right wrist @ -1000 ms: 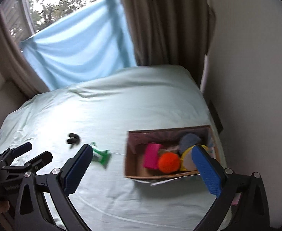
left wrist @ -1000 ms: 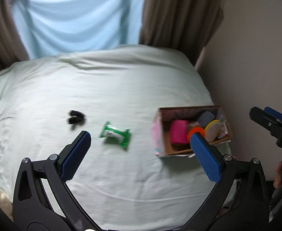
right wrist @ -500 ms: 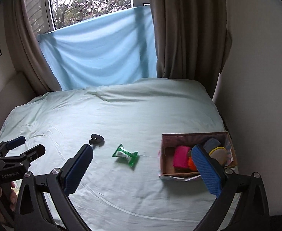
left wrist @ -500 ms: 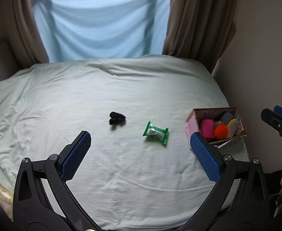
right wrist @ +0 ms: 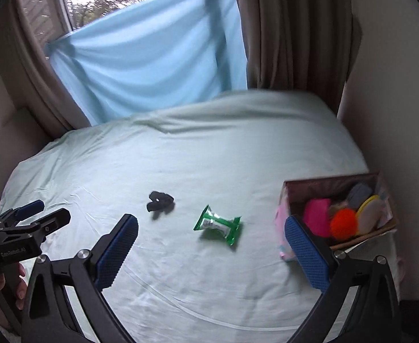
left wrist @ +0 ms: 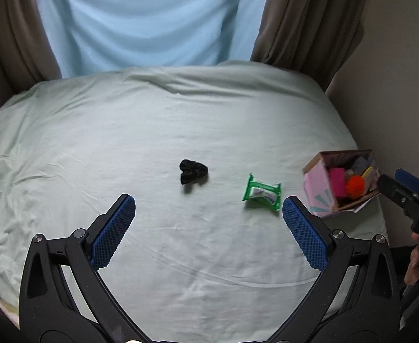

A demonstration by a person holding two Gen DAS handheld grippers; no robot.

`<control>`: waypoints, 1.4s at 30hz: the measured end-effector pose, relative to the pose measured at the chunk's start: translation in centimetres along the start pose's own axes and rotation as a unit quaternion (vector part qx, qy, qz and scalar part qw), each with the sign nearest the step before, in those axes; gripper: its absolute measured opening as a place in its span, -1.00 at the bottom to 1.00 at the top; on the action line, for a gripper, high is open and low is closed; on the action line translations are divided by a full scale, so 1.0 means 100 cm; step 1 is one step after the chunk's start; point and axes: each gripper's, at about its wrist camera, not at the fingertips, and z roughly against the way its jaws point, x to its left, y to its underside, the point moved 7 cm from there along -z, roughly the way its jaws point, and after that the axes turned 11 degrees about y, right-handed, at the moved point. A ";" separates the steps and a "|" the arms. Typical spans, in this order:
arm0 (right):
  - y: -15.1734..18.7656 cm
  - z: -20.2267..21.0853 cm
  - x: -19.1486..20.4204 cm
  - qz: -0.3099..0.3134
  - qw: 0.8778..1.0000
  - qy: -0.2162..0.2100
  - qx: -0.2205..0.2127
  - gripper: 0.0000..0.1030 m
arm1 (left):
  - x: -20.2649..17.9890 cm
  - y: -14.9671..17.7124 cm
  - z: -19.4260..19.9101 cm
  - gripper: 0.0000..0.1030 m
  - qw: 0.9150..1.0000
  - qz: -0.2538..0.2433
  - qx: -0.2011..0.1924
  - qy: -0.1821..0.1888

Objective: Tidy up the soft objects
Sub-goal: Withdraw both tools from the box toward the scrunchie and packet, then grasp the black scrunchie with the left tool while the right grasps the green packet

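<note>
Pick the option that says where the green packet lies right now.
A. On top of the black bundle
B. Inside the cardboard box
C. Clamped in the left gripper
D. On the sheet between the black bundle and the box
D: the green packet lies flat on the pale sheet, apart from both the black bundle to one side and the box to the other; both grippers are open and empty.
</note>
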 end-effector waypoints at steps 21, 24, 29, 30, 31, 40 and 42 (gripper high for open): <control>0.044 -0.263 0.031 -0.006 0.987 0.015 0.162 0.99 | 0.093 -0.019 -0.258 0.98 0.994 -0.002 0.110 -0.004; 0.051 -0.279 0.034 0.041 0.986 0.006 0.163 0.99 | 0.102 -0.016 -0.285 0.98 0.993 0.007 0.122 -0.003; 0.066 -0.301 0.041 0.125 0.979 -0.007 0.159 0.99 | 0.105 -0.008 -0.321 0.96 0.990 0.016 0.140 -0.001; 0.069 -0.304 0.042 0.140 0.977 -0.009 0.158 0.99 | 0.105 -0.005 -0.329 0.95 0.989 0.018 0.144 -0.001; 0.075 -0.310 0.044 0.162 0.974 -0.014 0.158 0.99 | 0.106 -0.003 -0.335 0.94 0.989 0.020 0.148 -0.001; 0.100 -0.337 0.060 0.269 0.950 -0.036 0.154 0.19 | 0.109 0.009 -0.369 0.60 0.986 0.008 0.165 -0.033; 0.099 -0.336 0.060 0.264 0.952 -0.036 0.150 0.06 | 0.108 0.009 -0.368 0.32 0.987 0.004 0.159 -0.036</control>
